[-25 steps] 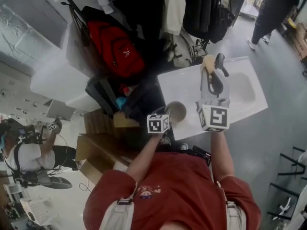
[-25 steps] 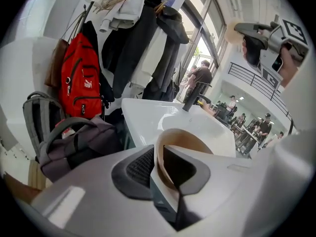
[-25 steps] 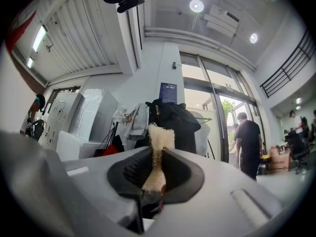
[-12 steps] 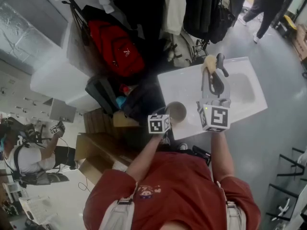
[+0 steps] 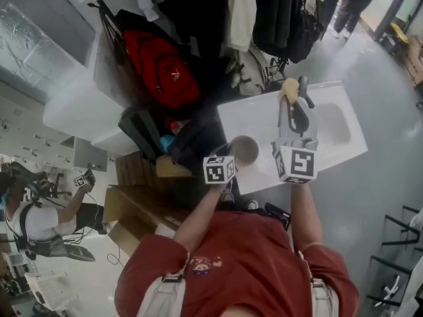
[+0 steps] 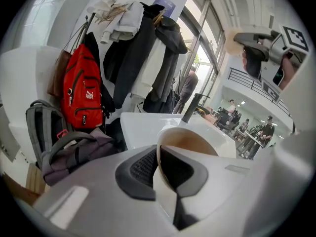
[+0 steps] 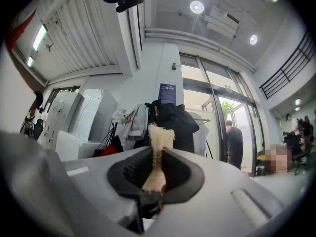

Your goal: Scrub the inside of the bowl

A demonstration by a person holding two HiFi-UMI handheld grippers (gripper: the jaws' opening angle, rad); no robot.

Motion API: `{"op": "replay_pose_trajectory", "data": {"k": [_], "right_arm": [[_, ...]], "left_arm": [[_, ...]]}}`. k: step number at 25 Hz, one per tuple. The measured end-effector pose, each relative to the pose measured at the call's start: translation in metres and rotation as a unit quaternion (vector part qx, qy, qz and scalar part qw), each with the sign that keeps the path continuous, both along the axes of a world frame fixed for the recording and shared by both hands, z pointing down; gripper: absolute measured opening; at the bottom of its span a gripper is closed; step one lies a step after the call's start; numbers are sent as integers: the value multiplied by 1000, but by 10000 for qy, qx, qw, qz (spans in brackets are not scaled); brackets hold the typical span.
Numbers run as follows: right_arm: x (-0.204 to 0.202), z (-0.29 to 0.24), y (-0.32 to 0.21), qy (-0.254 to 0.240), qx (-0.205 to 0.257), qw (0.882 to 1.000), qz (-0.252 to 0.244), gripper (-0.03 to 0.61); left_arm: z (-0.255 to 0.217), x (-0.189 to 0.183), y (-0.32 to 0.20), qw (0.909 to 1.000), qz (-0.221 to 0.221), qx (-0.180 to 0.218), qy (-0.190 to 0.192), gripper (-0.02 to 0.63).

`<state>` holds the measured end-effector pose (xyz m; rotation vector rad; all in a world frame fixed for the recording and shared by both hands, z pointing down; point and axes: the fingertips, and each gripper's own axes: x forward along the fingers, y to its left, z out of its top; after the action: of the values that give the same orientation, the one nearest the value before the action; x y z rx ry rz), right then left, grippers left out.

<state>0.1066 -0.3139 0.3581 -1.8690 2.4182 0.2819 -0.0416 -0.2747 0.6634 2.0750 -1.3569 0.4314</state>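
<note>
Bowl pinched by its rim, scrub pad held up over the white counter.

In the head view the left gripper [image 5: 232,157] meets the round tan bowl [image 5: 244,151] at the near edge of the white sink counter [image 5: 254,119], which has a moulded basin [image 5: 334,123] further along. Only the left gripper view shows the grip: both ribbed black pads are nearly together, with the bowl's thin wall clamped between them and its smooth brownish inside facing up. The right gripper [image 5: 291,101] is raised over the counter, apart from the bowl. Its own view shows the jaws closed tight on a pale, coarse, fibrous scrub pad [image 7: 159,141] whose frayed top pokes out past the pads. A red fabric backpack [image 5: 162,68] hangs beyond the counter.
</note>
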Motion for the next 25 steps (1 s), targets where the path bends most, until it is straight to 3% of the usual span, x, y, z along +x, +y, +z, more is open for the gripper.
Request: {"op": "replay_pose_trajectory", "data": {"k": [14, 17, 21, 25], "right_arm": [[-2, -4, 6, -1, 49, 10000, 6, 49], [-3, -7, 6, 3, 72, 10000, -7, 49], [-4, -7, 8, -45, 51, 10000, -28, 49], [-6, -7, 7, -48, 73, 10000, -42, 49]], "left_arm": [[-101, 3, -31, 9928, -88, 1173, 213, 26], [-128, 2, -39, 9884, -141, 1488, 265, 26], [-161, 1, -45, 9792, -119, 2025, -46, 26], [-190, 0, -51, 9704, -146, 2410, -95, 26]]}}
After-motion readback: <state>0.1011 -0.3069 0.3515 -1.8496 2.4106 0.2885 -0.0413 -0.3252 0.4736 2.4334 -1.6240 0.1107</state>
